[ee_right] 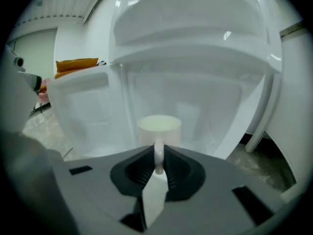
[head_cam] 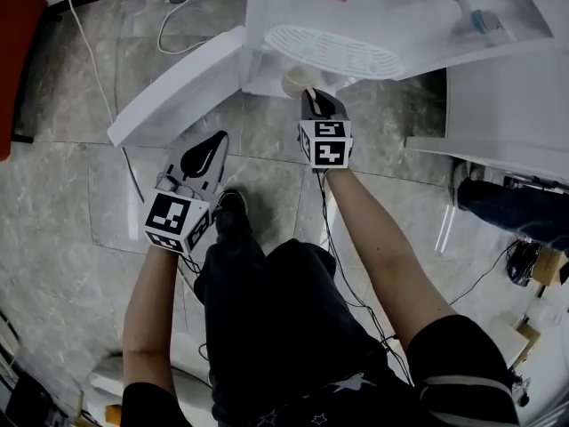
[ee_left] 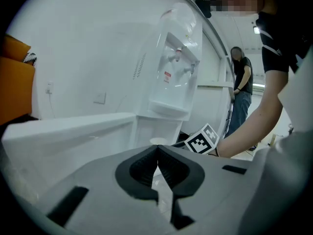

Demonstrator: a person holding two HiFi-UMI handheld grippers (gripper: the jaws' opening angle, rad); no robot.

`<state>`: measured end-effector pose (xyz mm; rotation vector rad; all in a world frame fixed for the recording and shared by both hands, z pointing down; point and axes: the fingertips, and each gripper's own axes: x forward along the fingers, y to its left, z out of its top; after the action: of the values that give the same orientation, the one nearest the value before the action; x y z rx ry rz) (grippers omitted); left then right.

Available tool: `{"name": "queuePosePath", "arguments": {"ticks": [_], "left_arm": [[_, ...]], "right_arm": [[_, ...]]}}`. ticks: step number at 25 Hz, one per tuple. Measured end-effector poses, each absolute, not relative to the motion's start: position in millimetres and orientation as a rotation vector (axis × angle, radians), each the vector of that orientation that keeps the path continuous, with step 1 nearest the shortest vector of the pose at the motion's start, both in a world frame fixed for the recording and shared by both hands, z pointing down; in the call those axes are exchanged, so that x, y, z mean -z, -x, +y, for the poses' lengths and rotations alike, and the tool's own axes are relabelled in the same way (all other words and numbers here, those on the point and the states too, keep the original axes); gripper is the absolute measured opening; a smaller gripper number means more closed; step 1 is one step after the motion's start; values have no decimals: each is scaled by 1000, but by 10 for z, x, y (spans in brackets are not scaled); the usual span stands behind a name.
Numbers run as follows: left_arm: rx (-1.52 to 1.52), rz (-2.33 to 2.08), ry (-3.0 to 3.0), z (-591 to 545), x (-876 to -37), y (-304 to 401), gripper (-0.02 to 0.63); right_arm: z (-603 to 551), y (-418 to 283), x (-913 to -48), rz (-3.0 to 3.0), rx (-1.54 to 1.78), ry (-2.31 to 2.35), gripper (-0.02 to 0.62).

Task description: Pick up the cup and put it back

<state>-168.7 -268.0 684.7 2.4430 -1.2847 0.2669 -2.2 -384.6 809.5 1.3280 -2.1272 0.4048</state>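
A white cup [head_cam: 300,80] hangs just under the water dispenser's drip tray [head_cam: 333,52], in front of the lower cabinet opening. My right gripper [head_cam: 313,94] is shut on the cup's handle; in the right gripper view the cup [ee_right: 159,129] stands upright beyond the jaws with its thin handle pinched by the right gripper [ee_right: 159,153]. My left gripper [head_cam: 216,140] hovers lower and to the left over the floor, shut with nothing in it. In the left gripper view, beyond the left gripper [ee_left: 157,151], only the cup's rim [ee_left: 158,141] shows.
The white water dispenser [head_cam: 382,16] stands against the wall, its lower cabinet door [head_cam: 178,87] swung open to the left. Cables [head_cam: 178,25] lie on the marble floor. Another person [ee_left: 242,97] stands behind at the right. An orange object [ee_right: 76,65] sits at the far left.
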Motion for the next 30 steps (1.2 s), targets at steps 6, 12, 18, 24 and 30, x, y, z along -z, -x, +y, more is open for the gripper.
{"name": "queuePosePath", "arguments": {"ticks": [6, 12, 18, 24, 30], "left_arm": [[-274, -1365, -2360, -2268, -6116, 1649, 9], [-260, -1455, -2284, -1824, -5216, 1429, 9], [-213, -1513, -2254, -1486, -4293, 1093, 9], [-144, -1544, -2233, -1200, -3717, 936, 8], [-94, -1561, -2268, -999, -3425, 899, 8]], "right_arm": [[-3220, 35, -7286, -2172, -451, -1253, 43], [-2688, -175, -6279, -2228, -461, -1211, 43], [-2358, -564, -5266, -2270, -475, -1257, 43], [-2030, -952, -4558, -2281, -439, -1349, 43], [-1780, -1112, -4064, -2317, -354, -1411, 43]]}}
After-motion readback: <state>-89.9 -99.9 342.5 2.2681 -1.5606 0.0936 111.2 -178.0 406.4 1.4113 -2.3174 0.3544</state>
